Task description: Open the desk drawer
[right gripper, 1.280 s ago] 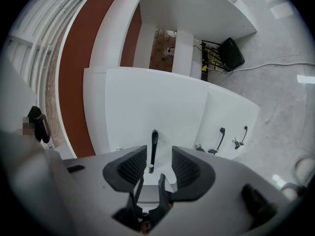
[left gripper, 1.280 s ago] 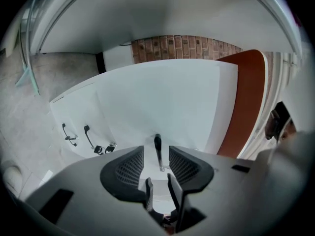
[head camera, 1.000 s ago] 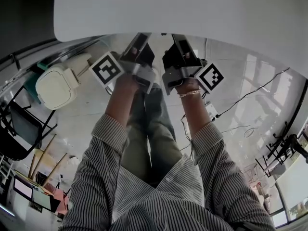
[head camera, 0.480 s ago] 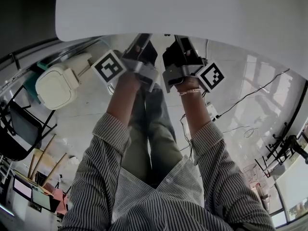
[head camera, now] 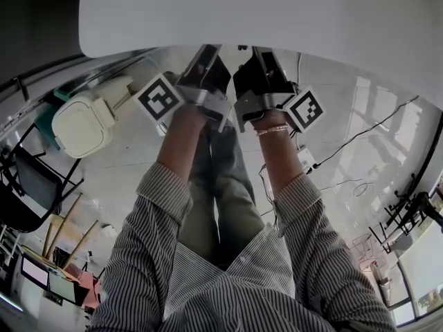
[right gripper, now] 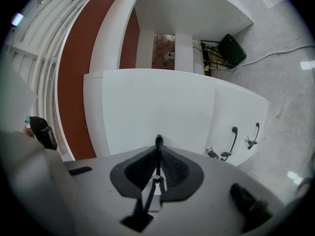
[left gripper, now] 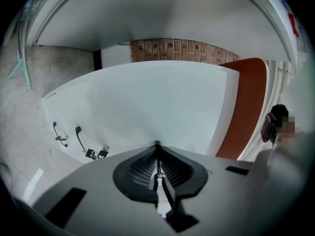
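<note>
And the left gripper [left gripper: 157,145] and right gripper [right gripper: 158,141] have just pressed their fingers together on nothing, short of the drawer handle [right gripper: 233,140], so best reopen, square up, pull straight

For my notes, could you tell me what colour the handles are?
The handles are black, clearest in the right gripper view.

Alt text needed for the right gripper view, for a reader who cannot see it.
The jaws of the right gripper, which have just been closing, meet with nothing between them, pointed at the plain white side of a desk drawer unit. Two black handles show on the unit's front at right; a red-brown panel runs along the left.
</note>
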`<state>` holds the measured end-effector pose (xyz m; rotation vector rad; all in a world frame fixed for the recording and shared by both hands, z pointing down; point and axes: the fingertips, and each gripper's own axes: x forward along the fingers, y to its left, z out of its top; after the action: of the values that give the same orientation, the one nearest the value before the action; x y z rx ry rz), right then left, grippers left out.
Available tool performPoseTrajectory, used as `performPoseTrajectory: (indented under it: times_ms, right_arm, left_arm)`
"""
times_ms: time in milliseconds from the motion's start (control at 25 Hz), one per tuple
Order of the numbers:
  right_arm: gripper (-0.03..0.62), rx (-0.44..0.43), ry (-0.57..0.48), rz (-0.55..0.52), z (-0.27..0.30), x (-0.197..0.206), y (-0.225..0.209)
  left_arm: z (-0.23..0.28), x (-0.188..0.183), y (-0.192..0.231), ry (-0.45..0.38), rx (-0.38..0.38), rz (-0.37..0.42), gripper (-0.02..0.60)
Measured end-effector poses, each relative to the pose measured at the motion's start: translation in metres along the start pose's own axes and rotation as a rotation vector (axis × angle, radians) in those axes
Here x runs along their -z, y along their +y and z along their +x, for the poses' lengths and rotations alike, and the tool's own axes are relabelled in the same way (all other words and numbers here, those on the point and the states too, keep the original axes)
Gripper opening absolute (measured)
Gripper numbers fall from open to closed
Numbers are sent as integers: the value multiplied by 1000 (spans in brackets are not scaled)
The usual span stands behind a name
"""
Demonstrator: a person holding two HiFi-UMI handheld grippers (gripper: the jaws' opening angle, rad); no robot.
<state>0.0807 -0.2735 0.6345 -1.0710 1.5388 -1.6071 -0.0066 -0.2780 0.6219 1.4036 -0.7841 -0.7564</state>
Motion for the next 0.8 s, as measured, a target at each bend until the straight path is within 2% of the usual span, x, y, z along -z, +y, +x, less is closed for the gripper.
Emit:
performPoseTrajectory:
  times_ms: [560, 800]
  right_arm:
    - [37, 3, 5, 18, -5, 5, -3]
    - [37, 20, 19, 19, -15, 14, -3]
  left_arm:
    - [-8, 2, 6, -21, -1, -39, 40]
    - [-20, 7, 8, 21, -22, -23, 40]
